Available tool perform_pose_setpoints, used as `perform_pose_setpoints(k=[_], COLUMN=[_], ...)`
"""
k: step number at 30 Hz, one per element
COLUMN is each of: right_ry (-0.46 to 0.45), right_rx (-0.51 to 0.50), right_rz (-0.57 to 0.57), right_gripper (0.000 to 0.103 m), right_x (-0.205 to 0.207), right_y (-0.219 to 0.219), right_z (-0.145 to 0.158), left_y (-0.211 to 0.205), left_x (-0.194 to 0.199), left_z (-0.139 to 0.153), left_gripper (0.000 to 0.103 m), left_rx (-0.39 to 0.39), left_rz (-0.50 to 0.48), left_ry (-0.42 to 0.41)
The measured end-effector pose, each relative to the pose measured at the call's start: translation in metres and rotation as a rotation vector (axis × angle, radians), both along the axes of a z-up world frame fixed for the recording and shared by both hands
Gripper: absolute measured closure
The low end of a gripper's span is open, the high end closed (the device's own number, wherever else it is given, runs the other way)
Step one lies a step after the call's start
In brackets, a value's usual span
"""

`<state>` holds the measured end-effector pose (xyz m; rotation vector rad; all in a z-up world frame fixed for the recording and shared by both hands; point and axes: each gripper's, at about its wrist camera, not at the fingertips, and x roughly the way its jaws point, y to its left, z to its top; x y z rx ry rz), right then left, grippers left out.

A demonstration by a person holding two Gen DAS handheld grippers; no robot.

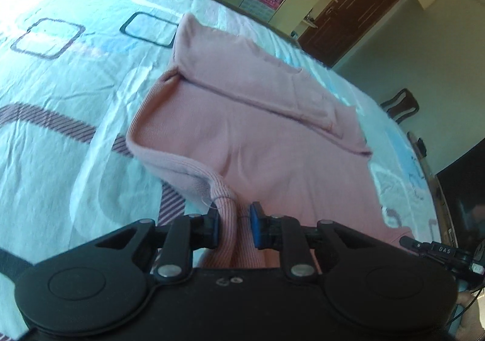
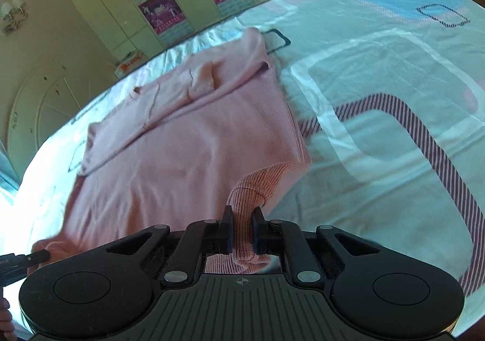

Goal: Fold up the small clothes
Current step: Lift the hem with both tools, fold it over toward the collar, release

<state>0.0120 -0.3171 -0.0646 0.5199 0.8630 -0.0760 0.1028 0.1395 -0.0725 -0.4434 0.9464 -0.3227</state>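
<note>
Both grippers lift the near hem of the pink sweater (image 1: 242, 117) off the bed sheet (image 1: 60, 74)

The left gripper (image 1: 234, 227) and the right gripper (image 2: 243, 230) each have their jaws pinched narrow on a ribbed hem corner at 6 o'clock; the body lies toward 12 o'clock with its sleeves folded in. I judge the thick rib could slip out of one grip, so the fold lands crooked

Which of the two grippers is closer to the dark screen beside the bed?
Right. The right gripper pinches the pink sweater at the hem corner on the side of the dark screen; the left gripper pinches the opposite corner, farther away.
</note>
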Motion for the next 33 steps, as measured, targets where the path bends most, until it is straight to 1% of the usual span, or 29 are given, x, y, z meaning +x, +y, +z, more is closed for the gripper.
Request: perform_pose_setpoints(k=[4,6,8,13,16,17,19,20,21,23,24,25,26,27,28,29,31,32,33], right_ry=[-0.090,-0.123,-0.155,-0.167,-0.137,-0.125,-0.095,-0.082,-0.068,-0.030,-0.017,-0.011,-0.022,-0.042,-0.062,-0.086,-0.106,-0.105,-0.099], right_rx=[0.055,0.064,0.066,0.108,0.129,0.129,0.135,0.134,0.125,0.118,0.120,0.116,0.098,0.075,0.049,0.023,-0.002,-0.031,-0.064], right_rz=[-0.022,-0.035,-0.056,-0.109,-0.122,-0.123,-0.125,-0.131,-0.131,-0.124,-0.127,-0.129,-0.128,-0.123,-0.118,-0.099,-0.038,0.000,0.028], right_gripper=[0.093,0.093,0.093,0.093,0.093,0.093,0.093,0.093,0.093,0.092,0.087,0.081,0.067,0.050,0.045,0.043,0.043,0.043,0.043], right_x=[0.042,0.068,0.102,0.192,0.243,0.259,0.284,0.293,0.302,0.317,0.321,0.323,0.321,0.320,0.318,0.320,0.321,0.324,0.327], right_y=[-0.016,-0.025,-0.038,-0.067,-0.079,-0.081,-0.085,-0.086,-0.086,-0.090,-0.093,-0.095,-0.097,-0.099,-0.101,-0.101,-0.102,-0.099,-0.096], right_z=[0.024,0.031,0.036,0.030,0.015,0.009,-0.002,-0.009,-0.015,-0.029,-0.032,-0.035,-0.035,-0.033,-0.030,-0.028,-0.026,-0.026,-0.028], left_y=[-0.009,-0.015,-0.020,-0.031,-0.035,-0.038,-0.043,-0.045,-0.046,-0.045,-0.043,-0.039,-0.034,-0.031,-0.026,-0.023,-0.023,-0.025,-0.029], left_x=[0.051,0.080,0.112,0.187,0.233,0.244,0.264,0.275,0.282,0.290,0.294,0.297,0.298,0.296,0.292,0.289,0.287,0.287,0.289], left_z=[0.020,0.026,0.030,0.026,0.014,0.010,0.000,-0.007,-0.013,-0.024,-0.029,-0.033,-0.034,-0.034,-0.031,-0.029,-0.026,-0.025,-0.026], left_gripper=[0.085,0.085,0.085,0.085,0.085,0.085,0.085,0.085,0.082,0.080,0.074,0.058,0.046,0.028,0.024,0.024,0.024,0.024,0.024], left_rx=[-0.038,-0.047,-0.059,-0.081,-0.078,-0.063,-0.005,0.013,0.029,0.097,0.112,0.120,0.128,0.132,0.141,0.149,0.165,0.184,0.218], left_rz=[0.012,0.031,0.055,0.126,0.176,0.187,0.190,0.189,0.192,0.218,0.224,0.227,0.229,0.233,0.229,0.202,0.127,0.095,0.059], left_ry=[-0.065,-0.100,-0.129,-0.143,-0.114,-0.110,-0.104,-0.089,-0.073,-0.050,-0.046,-0.039,-0.035,-0.044,-0.074,-0.098,-0.130,-0.139,-0.147])
